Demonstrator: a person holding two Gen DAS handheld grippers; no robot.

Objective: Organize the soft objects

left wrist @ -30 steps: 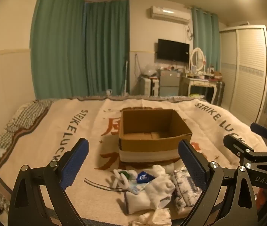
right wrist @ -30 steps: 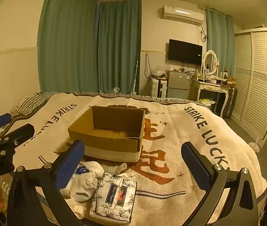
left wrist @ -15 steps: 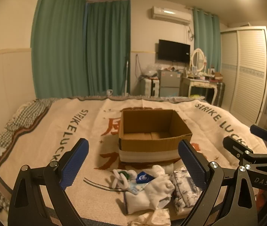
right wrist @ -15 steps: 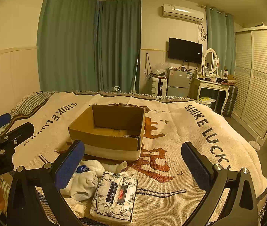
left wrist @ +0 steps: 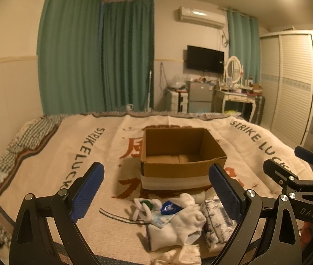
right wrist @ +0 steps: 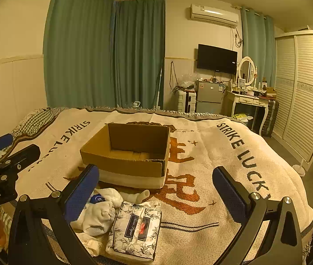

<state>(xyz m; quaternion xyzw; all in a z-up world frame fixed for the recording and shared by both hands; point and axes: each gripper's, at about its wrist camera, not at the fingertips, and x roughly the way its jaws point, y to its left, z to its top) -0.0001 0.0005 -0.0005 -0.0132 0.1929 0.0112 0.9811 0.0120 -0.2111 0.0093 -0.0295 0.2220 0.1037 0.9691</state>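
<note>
An open, empty cardboard box (left wrist: pixel 181 159) (right wrist: pixel 130 152) stands on the bed blanket. In front of it lies a pile of soft things: white socks (left wrist: pixel 185 225) (right wrist: pixel 100 215), a small blue-labelled packet (left wrist: pixel 169 207), and a floral tissue pack (right wrist: pixel 135 229) (left wrist: pixel 217 225). My left gripper (left wrist: pixel 156 190) is open and empty, above and short of the pile. My right gripper (right wrist: pixel 154 190) is open and empty, above the tissue pack. Each gripper shows at the edge of the other's view.
The cream blanket (right wrist: pixel 211 165) with "STRIKE LUCK" lettering covers the bed. Beyond the bed stand green curtains (left wrist: pixel 94 61), a small fridge, a dressing table (right wrist: pixel 248 101) and a louvred wardrobe (right wrist: pixel 304 92).
Both grippers stay open; the views shift only slightly, with the scene dropping a little in frame.
</note>
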